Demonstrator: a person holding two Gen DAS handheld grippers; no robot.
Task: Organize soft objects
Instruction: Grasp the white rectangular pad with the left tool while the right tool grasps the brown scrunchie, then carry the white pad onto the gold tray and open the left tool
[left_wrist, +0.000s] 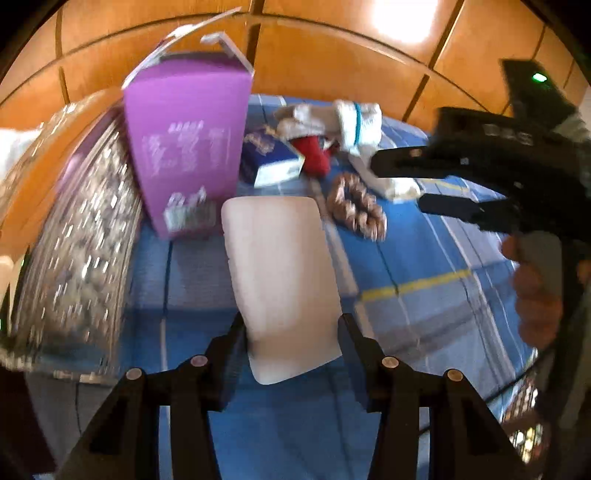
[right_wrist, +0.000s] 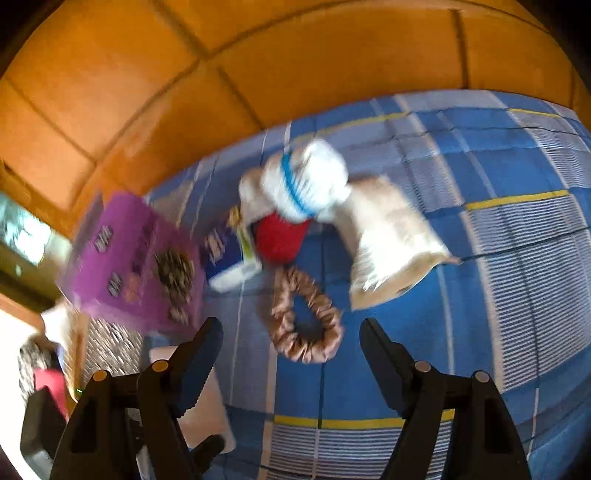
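Bed w/ blue plaid sheet (right_wrist: 424, 332), yellow and white stripes, against an orange panelled wall (left_wrist: 332, 55). Both views blurred.

Pale pad (left_wrist: 280, 273): soft, off-white, rounded corners, lying flat on the sheet, near end between the left gripper (left_wrist: 293, 343) jaws. Jaws clamped on its sides. In the right view only a corner shows, low left by the left gripper.

Scrunchie (right_wrist: 306, 317): brown satin ring, flat on the sheet, just ahead of the right gripper (right_wrist: 291, 350). Its jaws stand wide apart, nothing between them.

Past it a heap: white cloth (right_wrist: 306, 181) w/ a blue band, red item (right_wrist: 280, 236) under it, cream cloth (right_wrist: 391, 236) trailing right.

Purple box (left_wrist: 188, 144) upright, top flaps open, touching or just beside the pad's far end. White print on its side, too blurred to read. Small blue box (left_wrist: 269, 155) beside it, lettering unreadable too. Patterned fabric (left_wrist: 74, 240) at left edge.

Hand (left_wrist: 535, 288) on the right gripper's handle, right side of left view.
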